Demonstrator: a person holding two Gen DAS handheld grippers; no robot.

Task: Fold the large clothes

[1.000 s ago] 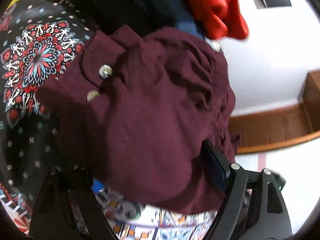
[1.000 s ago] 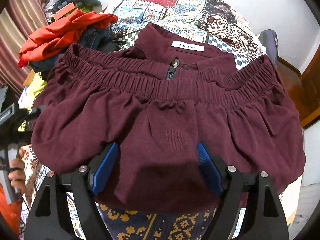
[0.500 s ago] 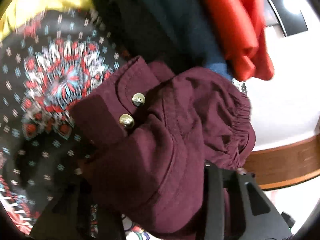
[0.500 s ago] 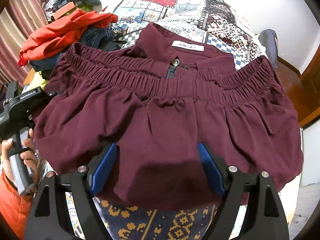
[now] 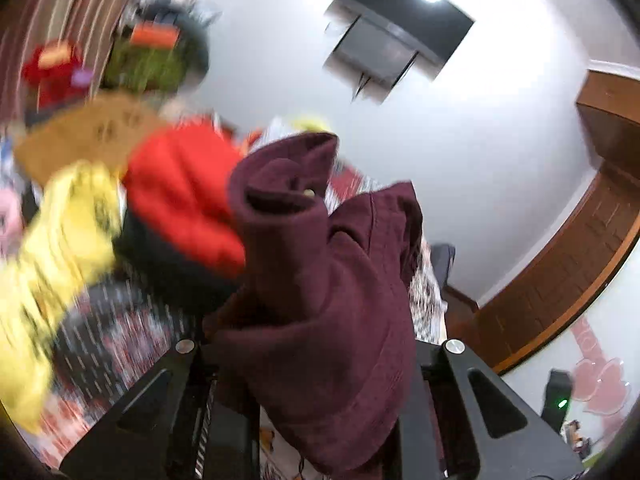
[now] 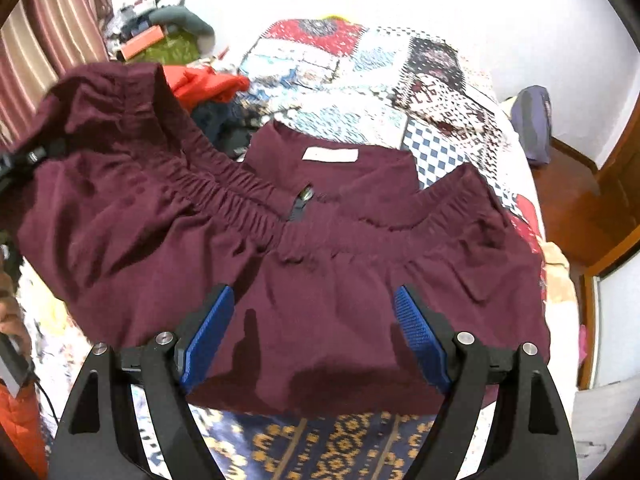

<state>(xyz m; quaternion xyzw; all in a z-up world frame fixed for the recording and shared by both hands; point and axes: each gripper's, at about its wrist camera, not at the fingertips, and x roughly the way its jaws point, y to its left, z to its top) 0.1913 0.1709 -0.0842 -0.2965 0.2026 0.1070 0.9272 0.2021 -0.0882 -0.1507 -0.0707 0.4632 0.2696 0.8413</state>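
The left gripper [image 5: 316, 364] had just been closing, and in its own view it was clamped on a bunched fold of the maroon garment [image 5: 320, 280], which filled the space between its black fingers [image 5: 168, 392] and rose in front of the lens. That view was smeared with blur. It showed what the right view did not: a dark screen [image 5: 400, 36] on the white wall [image 5: 480, 160], wooden trim [image 5: 560, 280] curving along the wall's foot, and a yellow cloth [image 5: 60, 248] at the far left beside a red cloth [image 5: 180, 200]. A brown shape above them may have been cardboard; the blur left it unclear.

The right view gave the whole layout. At its left edge the garment's [image 6: 280, 272] left side was lifted off the bed, the elastic waistband [image 6: 224, 184] climbing towards the corner where a black part of the left gripper [image 6: 32, 156] showed against the cloth. The rest lay spread on the patterned bedspread [image 6: 360, 72], with a zip and button [image 6: 302, 200] at the middle of the waist and a pale label [image 6: 330, 155] above. The right gripper [image 6: 316, 336] hovered over the near hem, its blue pads [image 6: 208, 336] wide apart and holding nothing.

Behind the garment's lifted side lay a heap of red and dark clothes [image 6: 208, 88]. Striped curtains [image 6: 48, 40] hung at the left, clutter [image 6: 160, 36] sat in the far corner, and a dark blue bag [image 6: 532, 124] stood by the bed's right edge beside wooden flooring [image 6: 572, 200].
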